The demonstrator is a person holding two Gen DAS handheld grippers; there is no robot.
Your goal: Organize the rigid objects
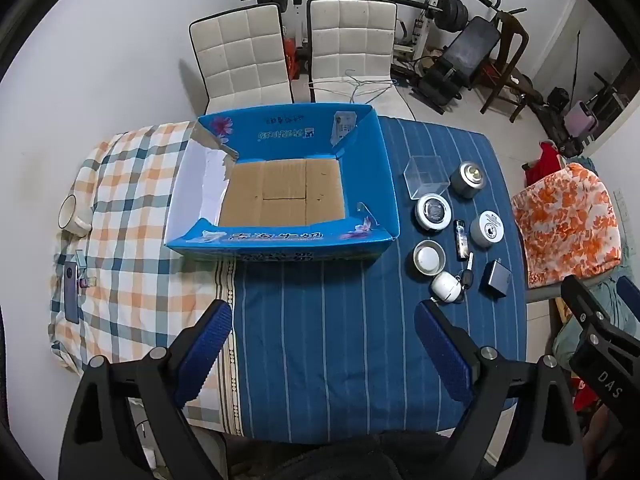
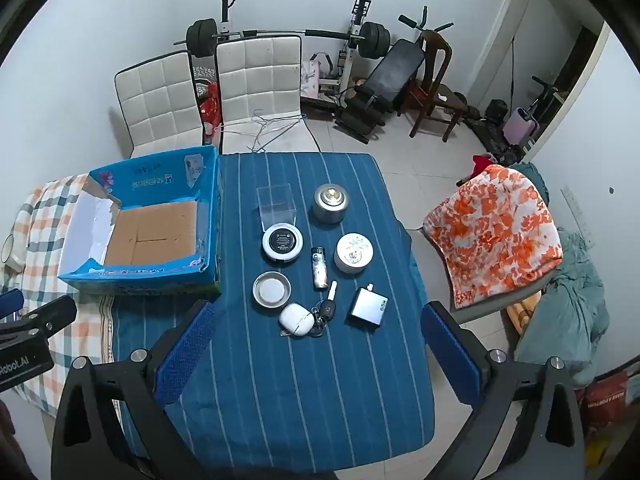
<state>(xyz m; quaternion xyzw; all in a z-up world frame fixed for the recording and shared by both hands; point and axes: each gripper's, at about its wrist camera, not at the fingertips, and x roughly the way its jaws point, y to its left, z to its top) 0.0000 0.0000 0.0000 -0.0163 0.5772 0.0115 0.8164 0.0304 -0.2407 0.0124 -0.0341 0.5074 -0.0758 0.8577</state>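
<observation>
Two grippers, left gripper (image 1: 322, 354) and right gripper (image 2: 318, 350), gape wide and hold nothing; we see an open blue cardboard box (image 1: 280, 240) mid-frame, small items (tins, keys, earbud case (image 2: 296, 319)) clustered right on striped cloth (image 2: 300, 380).

Left wrist view: high above near table edge, tilted steeply down, centred on box (image 1: 280, 184). Right wrist view: alongside, further right, same tilt, centred on small items (image 2: 316, 264). Shared: box, items, blue cloth (image 1: 320, 320), chairs (image 2: 256, 80).
</observation>
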